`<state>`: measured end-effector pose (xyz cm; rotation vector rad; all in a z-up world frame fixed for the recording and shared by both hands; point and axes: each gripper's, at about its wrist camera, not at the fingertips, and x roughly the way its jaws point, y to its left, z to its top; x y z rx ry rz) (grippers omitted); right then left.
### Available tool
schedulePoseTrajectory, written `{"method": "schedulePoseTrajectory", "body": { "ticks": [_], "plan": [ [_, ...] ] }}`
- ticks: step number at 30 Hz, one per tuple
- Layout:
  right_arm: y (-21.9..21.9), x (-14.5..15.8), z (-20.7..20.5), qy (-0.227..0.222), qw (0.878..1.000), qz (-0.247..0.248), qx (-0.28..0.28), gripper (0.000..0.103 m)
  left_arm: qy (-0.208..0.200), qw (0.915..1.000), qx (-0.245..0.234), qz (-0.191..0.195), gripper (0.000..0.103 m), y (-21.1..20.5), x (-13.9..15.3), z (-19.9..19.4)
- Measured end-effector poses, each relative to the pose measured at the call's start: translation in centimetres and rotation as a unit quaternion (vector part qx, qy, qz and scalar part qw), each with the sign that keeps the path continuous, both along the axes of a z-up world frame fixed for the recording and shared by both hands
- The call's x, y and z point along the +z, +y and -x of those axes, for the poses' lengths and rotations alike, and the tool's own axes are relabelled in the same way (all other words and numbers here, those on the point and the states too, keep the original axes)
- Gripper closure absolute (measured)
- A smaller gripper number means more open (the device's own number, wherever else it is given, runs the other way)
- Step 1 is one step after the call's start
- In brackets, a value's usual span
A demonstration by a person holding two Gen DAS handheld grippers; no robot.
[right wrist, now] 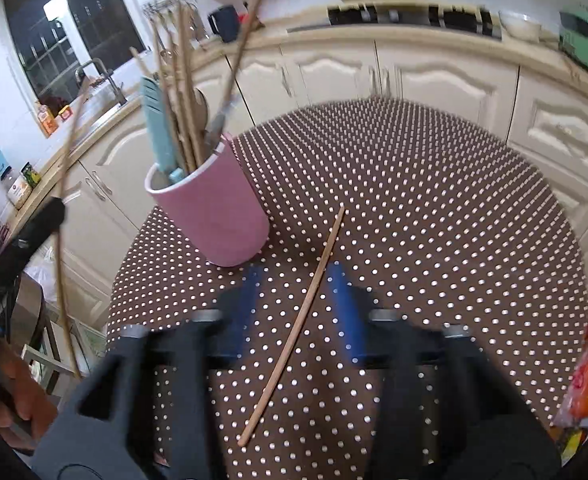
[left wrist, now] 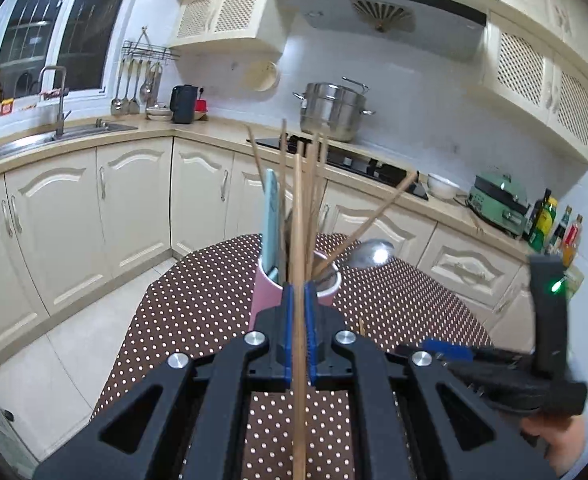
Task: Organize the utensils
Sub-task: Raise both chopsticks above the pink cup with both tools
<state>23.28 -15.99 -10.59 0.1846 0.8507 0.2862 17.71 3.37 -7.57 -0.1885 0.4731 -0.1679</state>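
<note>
Overall, the table (right wrist: 454, 184), under a brown dotted cloth, fills the middle and lower frame of the right wrist view. The cup (right wrist: 213, 212), pink with a white rim, stands upper left of centre, already loaded with chopsticks, a pale blue handle and a spoon. The right gripper (right wrist: 294, 280) sits bottom centre, jaws apart and holding nothing. The loose chopstick (right wrist: 298, 320) lies flat on the cloth between the two blue pads, touching neither as far as can be told; its long axis runs from lower left to upper right, skewed against the line of the fingers, its far tip near the cup's base. Judgement: the right gripper is plainly the nearer, and a closing grip would meet the stick at a slant, so some turn of the wrist looks advisable. The left gripper (left wrist: 298, 300), centre of its own view, is clamped narrow on a second chopstick (left wrist: 300, 240), thin pale wood, pointing up in front of the cup. Motion blur softens the right pads.
</note>
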Motion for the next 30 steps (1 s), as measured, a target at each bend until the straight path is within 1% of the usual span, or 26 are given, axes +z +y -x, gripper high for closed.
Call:
{"method": "schedulePoseTrajectory", "body": {
  "ticks": [2,4,5,6,7,9,10,12,13,15,16,19,21,24,28,29,30],
  "plan": [
    [0.7,-0.6,-1.0,0.015,1.0,0.016,0.004,0.05,-0.007,0.9999,0.008,0.001,0.097,0.6,0.1,-0.4],
    [1.4,-1.8,-2.2,0.039,0.999,0.029,0.008,0.051,-0.015,0.9998,0.017,-0.002,0.097,1.0,0.1,-0.9],
    [1.8,-2.8,-3.2,0.064,0.997,0.03,0.013,0.061,-0.016,0.9997,0.02,-0.002,0.097,1.3,0.1,-1.0],
    [1.6,-3.6,-3.5,0.074,0.997,0.033,0.016,0.068,-0.017,0.9996,0.022,0.0,0.097,1.5,0.0,-1.2],
    [1.9,-4.4,-4.0,0.086,0.995,0.041,0.017,0.07,-0.018,0.9995,0.024,0.003,0.097,1.8,0.0,-1.3],
    [2.4,-5.6,-4.7,0.108,0.993,0.049,0.023,0.071,-0.017,0.9994,0.029,0.003,0.097,2.2,-0.2,-1.6],
    [2.6,-6.1,-5.0,0.115,0.991,0.055,0.026,0.073,-0.017,0.9994,0.03,0.004,0.097,2.2,-0.2,-1.6],
    [3.0,-6.3,-5.2,0.106,0.991,0.074,0.024,0.084,-0.016,0.9994,0.03,0.006,0.097,2.4,-0.3,-1.8],
    [3.0,-6.3,-5.6,0.105,0.991,0.083,0.023,0.092,-0.016,0.9994,0.03,0.007,0.097,2.4,-0.3,-1.9],
    [2.7,-6.4,-6.0,0.105,0.991,0.075,0.026,0.095,-0.017,0.9994,0.027,0.016,0.097,2.4,-0.4,-1.9],
    [2.2,-6.4,-6.0,0.106,0.992,0.059,0.027,0.097,-0.019,0.9993,0.025,0.021,0.097,2.5,-0.3,-2.0],
    [0.3,-5.7,-5.6,0.088,0.996,0.017,0.022,0.097,-0.028,0.9988,0.012,0.039,0.097,2.6,-0.1,-2.0],
    [-1.1,-4.7,-4.6,0.062,0.998,0.0,0.009,0.097,-0.037,0.9978,0.002,0.054,0.097,2.8,0.0,-2.0],
    [-3.5,-3.2,-3.1,0.022,0.998,-0.05,-0.009,0.097,-0.049,0.9962,-0.007,0.072,0.097,3.1,0.2,-2.1],
    [-6.0,-0.3,-0.8,-0.052,0.993,-0.104,-0.026,0.097,-0.061,0.9942,-0.017,0.087,0.097,3.0,0.4,-2.4],
    [-6.5,0.9,0.1,-0.082,0.989,-0.12,-0.03,0.097,-0.065,0.9937,-0.018,0.089,0.097,2.9,0.5,-2.5],
    [-6.8,2.0,0.6,-0.104,0.986,-0.125,-0.032,0.097,-0.068,0.993,-0.02,0.094,0.097,2.9,0.5,-2.7]
  ]
}}
